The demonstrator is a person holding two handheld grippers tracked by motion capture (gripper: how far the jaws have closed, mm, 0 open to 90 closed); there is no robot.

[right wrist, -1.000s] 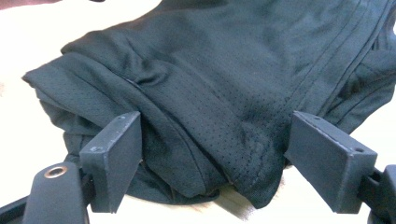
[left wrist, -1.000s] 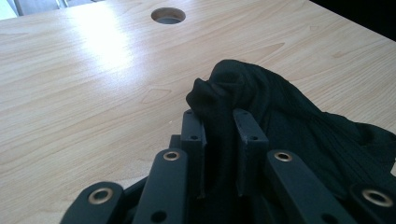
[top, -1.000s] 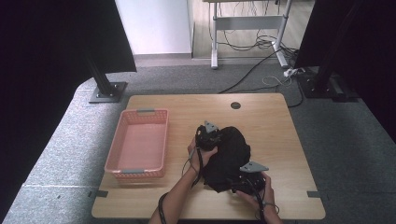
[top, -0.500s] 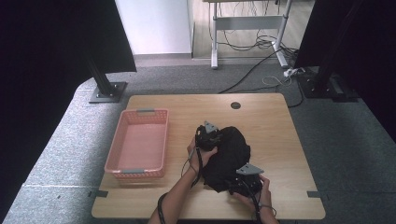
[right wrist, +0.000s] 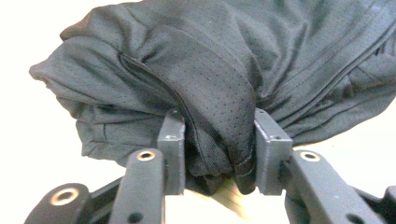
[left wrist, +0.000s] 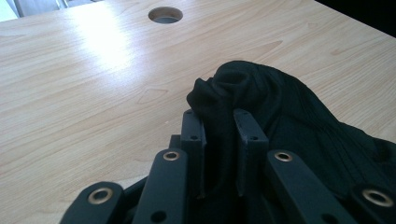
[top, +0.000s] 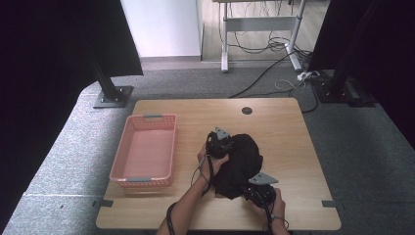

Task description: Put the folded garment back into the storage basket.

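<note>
Both claws have hold of the black garment (top: pixel 240 164), which lies bunched on the counter (top: pixel 279 127) a little right of centre, toward the near edge. The left claw (left wrist: pixel 219 140) pinches a fold at the garment's far left side; in the left gripper view the cloth is squeezed tight between the two jaws. The right claw (right wrist: pixel 215 140) grips a thicker wad at the garment's near end, close to the counter's near edge, with mesh fabric bulging over and between its jaws.

As a judgement, the grasping is done and the handling itself is barely begun: the cloth is a crumpled heap, neither spread flat nor folded, and none of it is in the pink basket (top: pixel 128 154), which stands apart at the counter's left side with nothing in it. Whether the garment is meant for folding or for the basket cannot be told from here.

Count: one garment, one basket, two claws, and one round hole (top: pixel 247 110) near the counter's far edge.
</note>
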